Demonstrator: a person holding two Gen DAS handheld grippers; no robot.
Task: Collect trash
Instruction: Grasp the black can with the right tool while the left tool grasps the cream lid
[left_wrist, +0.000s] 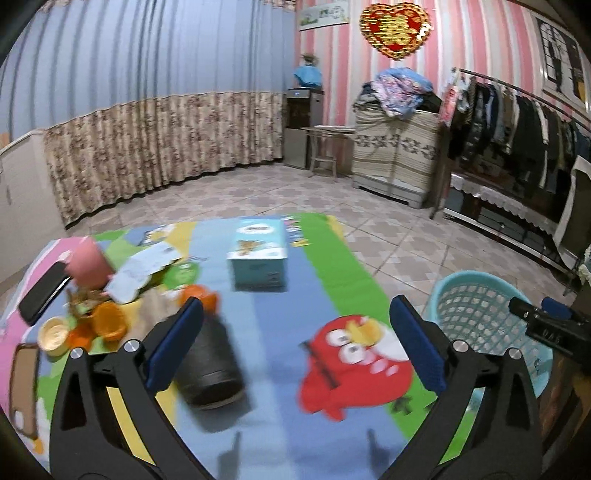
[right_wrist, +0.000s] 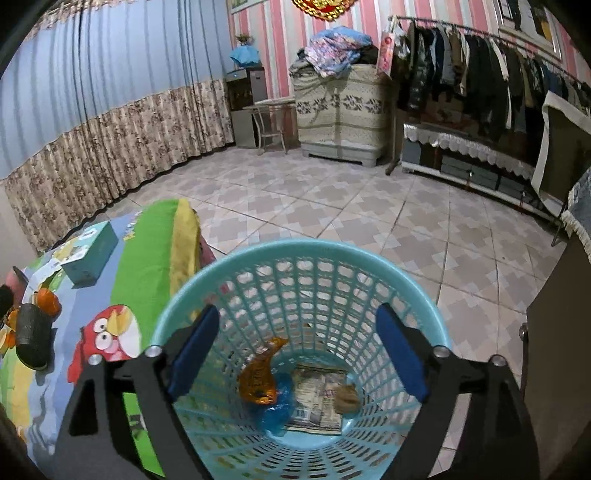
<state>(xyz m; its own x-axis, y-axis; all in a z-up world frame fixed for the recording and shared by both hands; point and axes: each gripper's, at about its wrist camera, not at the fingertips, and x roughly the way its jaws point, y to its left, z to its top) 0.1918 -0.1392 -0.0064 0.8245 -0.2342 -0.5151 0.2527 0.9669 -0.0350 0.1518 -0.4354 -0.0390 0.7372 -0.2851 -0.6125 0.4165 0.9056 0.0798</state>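
The right gripper (right_wrist: 295, 354) hangs over the mouth of the turquoise basket (right_wrist: 436, 325), its blue pads spread wide with nothing between them; below, on the basket floor, lie an amber wrapper (right_wrist: 258, 380), a blue scrap (right_wrist: 279, 410), a printed paper (right_wrist: 314, 398) and a brown lump (right_wrist: 347, 398). That reads as a drop step just finished on this side. The left gripper (left_wrist: 291, 347) is also spread wide and empty, poised over the cartoon-printed table (left_wrist: 266, 332), with a dark cylinder (left_wrist: 210, 365) standing just beside its left pad. The remaining trash sits in a heap toward the table's far left: orange peel pieces (left_wrist: 110, 321), a small cream cup (left_wrist: 55, 334), crumpled white paper (left_wrist: 144, 269) and some brown scraps (left_wrist: 81, 295), crowded next to a pink cup (left_wrist: 90, 266) and a black phone (left_wrist: 44, 291). The likely next move is for the left gripper to swing toward that heap and close on one piece, steering past the cylinder and keeping off the phone and pink cup, which do not look like trash. A teal tissue box (left_wrist: 258, 266) stands apart in the middle, with bare cloth around it. The basket stands just off the table's right edge, so carrying across is short; the tiled floor (right_wrist: 332, 206) beyond is open.
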